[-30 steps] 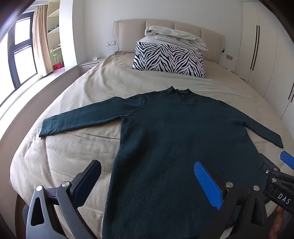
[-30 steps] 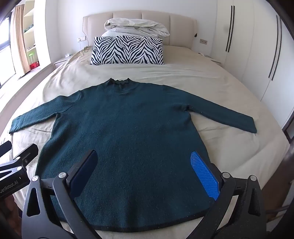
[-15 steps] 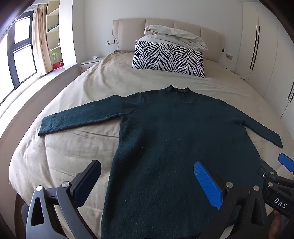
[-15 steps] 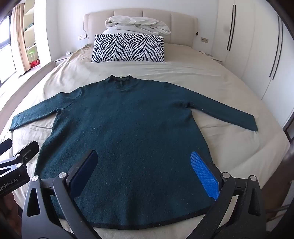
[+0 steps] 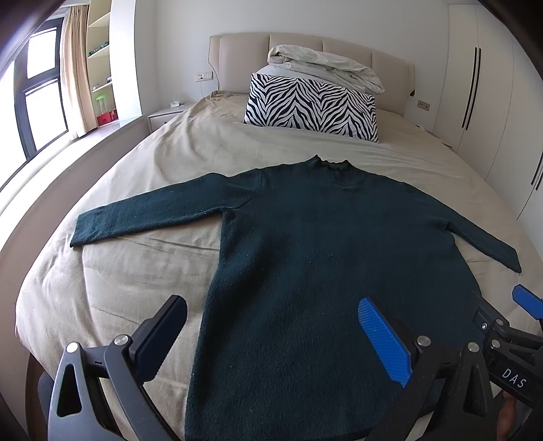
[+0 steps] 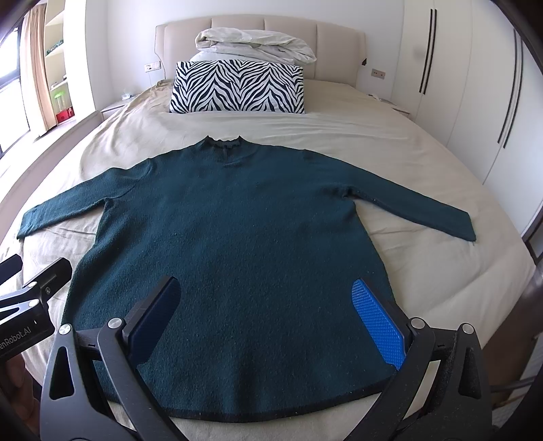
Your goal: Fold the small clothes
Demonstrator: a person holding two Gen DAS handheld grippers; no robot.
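both claws, left claw (image 5: 271,336) and right claw (image 6: 268,315), stay spread, edging back from the sweater (image 6: 237,244).

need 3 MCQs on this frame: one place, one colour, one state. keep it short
1. Where is the zebra pillow?
A. beyond the sweater's collar
B. on a sleeve
C. on the floor

2. What colour is the sweater?
A. red
B. dark teal
C. white

3. How is the right hand-held gripper?
A. shut on the hem
B. shut on a sleeve
C. open, empty

Answers:
1. A, it lies towards the headboard, apart from the sweater.
2. B, in both views.
3. C, fingers wide apart over the sweater's lower part.
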